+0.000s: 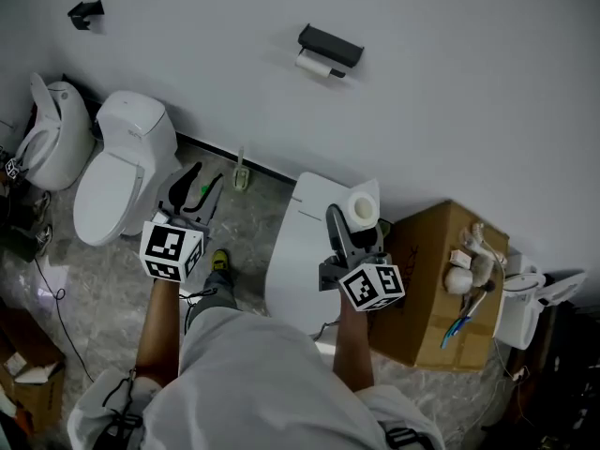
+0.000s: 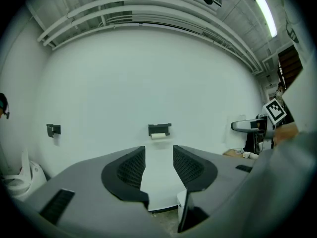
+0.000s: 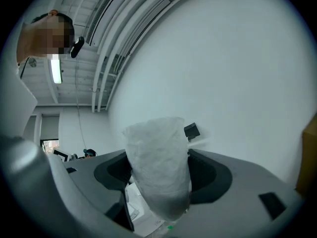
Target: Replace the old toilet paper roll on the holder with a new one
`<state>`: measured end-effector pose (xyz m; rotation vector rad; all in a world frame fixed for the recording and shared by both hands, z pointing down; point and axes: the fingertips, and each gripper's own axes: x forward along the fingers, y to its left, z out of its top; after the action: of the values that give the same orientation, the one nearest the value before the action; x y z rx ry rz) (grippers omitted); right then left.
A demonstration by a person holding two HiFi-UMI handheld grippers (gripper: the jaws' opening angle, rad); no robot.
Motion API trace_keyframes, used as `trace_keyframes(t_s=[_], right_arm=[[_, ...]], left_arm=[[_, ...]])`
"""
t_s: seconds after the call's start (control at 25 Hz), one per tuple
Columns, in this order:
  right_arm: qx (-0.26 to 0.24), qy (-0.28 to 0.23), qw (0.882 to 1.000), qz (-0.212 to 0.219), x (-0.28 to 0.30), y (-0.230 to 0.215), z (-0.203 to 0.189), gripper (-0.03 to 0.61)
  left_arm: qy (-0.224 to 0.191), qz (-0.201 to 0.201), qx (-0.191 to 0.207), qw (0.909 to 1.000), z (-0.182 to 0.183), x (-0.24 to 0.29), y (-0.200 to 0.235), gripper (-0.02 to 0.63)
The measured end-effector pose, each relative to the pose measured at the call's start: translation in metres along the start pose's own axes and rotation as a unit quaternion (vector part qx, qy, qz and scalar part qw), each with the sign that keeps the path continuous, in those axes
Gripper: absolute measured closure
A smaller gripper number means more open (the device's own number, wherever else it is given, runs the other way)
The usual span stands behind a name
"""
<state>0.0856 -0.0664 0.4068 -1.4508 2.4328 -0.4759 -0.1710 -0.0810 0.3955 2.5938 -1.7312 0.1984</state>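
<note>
I am carrying two grippers, one in each hand. My right gripper (image 1: pixel 354 219) is clenching the one new toilet paper roll (image 1: pixel 362 208), a jaw pressing on either side of its white wrap. My left gripper (image 2: pixel 159 152) is hanging released, its jaws standing apart and framing only the wall ahead. Directly under and ahead of my right hand a white fixture (image 1: pixel 298 251) is standing between me and the wall. Just to its right one cardboard box (image 1: pixel 433 289) is sitting on the floor, carrying a few small items, among them a blue-handled one (image 1: pixel 463 323). Out to my left two white toilets are lining up along the wall, the nearer (image 1: pixel 124 169) with its lid down and the farther (image 1: pixel 58 137) with its lid up. A green-and-white object (image 1: pixel 241 177) is leaning by the wall base between the nearer toilet and the fixture. Farthest off, two black mounts are hanging on the white wall (image 1: pixel 469 82): a small bracket (image 1: pixel 86 12) at far left, and the holder (image 1: pixel 330 45), where the old roll (image 1: pixel 314 64) is sitting just under the black cover. In the right gripper view the held roll is covering part of that holder.
</note>
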Motion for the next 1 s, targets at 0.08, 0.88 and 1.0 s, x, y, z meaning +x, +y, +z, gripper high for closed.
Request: trace_keyframes(t_s=[0.08,0.88,1.0], right_arm=[[0.002,0.0,1.0,-0.014,0.025,0.0,-0.001,0.241],[0.032,-0.034,0.991,-0.126,0.189,-0.016,-0.002,0.241],[0.036,-0.04,0.989,-0.138,0.19,-0.023,-0.001,0.241]], left_arm=[[0.005,-0.015,0.0,0.9999,0.001,0.021,0.021,0.426],[0.017,-0.141,0.003,0.9898,0.012,0.191,0.146,0.425],[0.021,-0.158,0.012,0.9872,0.01,0.203,0.141,0.425]])
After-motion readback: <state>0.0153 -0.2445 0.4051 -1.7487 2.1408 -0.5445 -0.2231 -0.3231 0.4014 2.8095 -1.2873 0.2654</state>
